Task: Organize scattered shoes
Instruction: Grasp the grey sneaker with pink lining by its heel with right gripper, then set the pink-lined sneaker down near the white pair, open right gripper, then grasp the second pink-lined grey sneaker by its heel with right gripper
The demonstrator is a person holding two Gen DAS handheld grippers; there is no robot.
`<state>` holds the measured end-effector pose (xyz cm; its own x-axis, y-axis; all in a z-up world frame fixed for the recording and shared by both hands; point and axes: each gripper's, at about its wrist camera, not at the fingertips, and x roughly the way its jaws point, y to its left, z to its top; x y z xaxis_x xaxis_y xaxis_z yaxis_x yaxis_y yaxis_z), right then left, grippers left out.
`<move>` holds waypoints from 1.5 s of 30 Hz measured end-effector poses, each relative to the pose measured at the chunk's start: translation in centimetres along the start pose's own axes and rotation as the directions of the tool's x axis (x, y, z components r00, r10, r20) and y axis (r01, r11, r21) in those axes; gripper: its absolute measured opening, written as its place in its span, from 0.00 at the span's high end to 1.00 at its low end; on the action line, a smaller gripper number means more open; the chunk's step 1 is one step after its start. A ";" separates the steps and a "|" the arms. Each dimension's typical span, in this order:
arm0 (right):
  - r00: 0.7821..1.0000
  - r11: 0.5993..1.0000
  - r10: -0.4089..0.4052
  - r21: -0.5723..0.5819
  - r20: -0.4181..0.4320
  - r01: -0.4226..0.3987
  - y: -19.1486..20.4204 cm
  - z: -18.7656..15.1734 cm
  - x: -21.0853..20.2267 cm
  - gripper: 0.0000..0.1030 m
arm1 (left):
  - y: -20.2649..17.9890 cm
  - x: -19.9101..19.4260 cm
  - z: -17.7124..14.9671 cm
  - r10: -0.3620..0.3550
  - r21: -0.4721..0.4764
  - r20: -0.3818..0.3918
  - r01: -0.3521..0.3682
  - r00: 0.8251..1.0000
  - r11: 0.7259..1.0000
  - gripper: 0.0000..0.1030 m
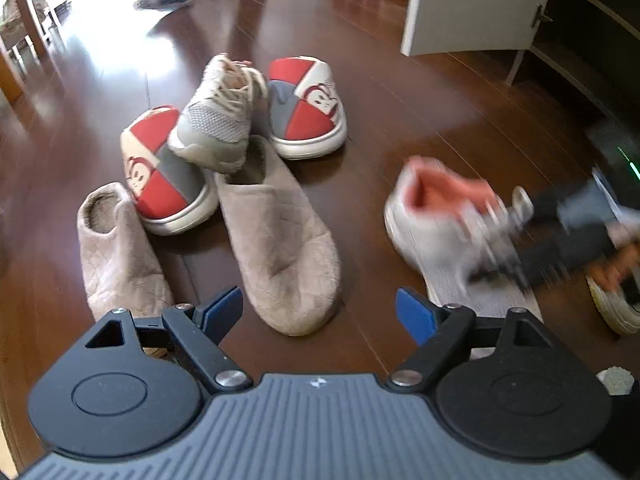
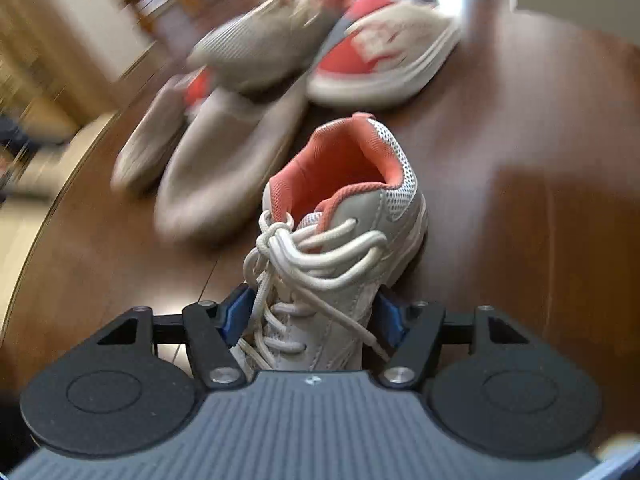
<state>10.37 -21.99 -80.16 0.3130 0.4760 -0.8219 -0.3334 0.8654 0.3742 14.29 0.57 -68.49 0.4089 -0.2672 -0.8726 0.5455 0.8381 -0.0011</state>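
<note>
Right gripper [image 2: 314,320] around laced sneaker [image 2: 344,216]

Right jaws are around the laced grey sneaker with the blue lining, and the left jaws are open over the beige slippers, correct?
Not quite: the sneaker lining is coral pink, not blue, as the right wrist view shows. The rest holds: the right gripper has its jaws around it, and the left gripper is open over the beige slippers.
</note>
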 end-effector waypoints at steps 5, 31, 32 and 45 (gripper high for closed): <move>0.995 0.998 0.059 0.005 -0.079 -0.059 2.8 -7.1 -2.1 0.41 | -1.5 0.2 0.1 -0.026 0.045 0.003 0.026 1.000 0.999 0.17; 0.986 0.945 -0.161 0.296 0.051 0.139 1.0 0.7 -7.3 0.15 | 3.8 -0.9 2.7 0.161 0.052 0.158 -0.171 0.974 0.984 0.16; 0.985 0.939 -0.167 0.313 0.048 0.144 0.7 1.4 -6.9 0.16 | 4.6 -0.5 3.5 0.185 0.046 0.162 -0.195 0.969 0.980 0.16; 0.952 0.990 -0.142 0.021 0.270 0.142 -0.9 27.1 2.7 0.67 | 9.7 4.3 10.5 0.293 0.001 0.259 -0.304 0.920 0.953 0.15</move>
<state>35.63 -17.24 -71.08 0.5858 0.3726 -0.7197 -0.2670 0.9272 0.2627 29.01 2.53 -67.07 0.7258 -0.1234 -0.6767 0.3960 0.8794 0.2644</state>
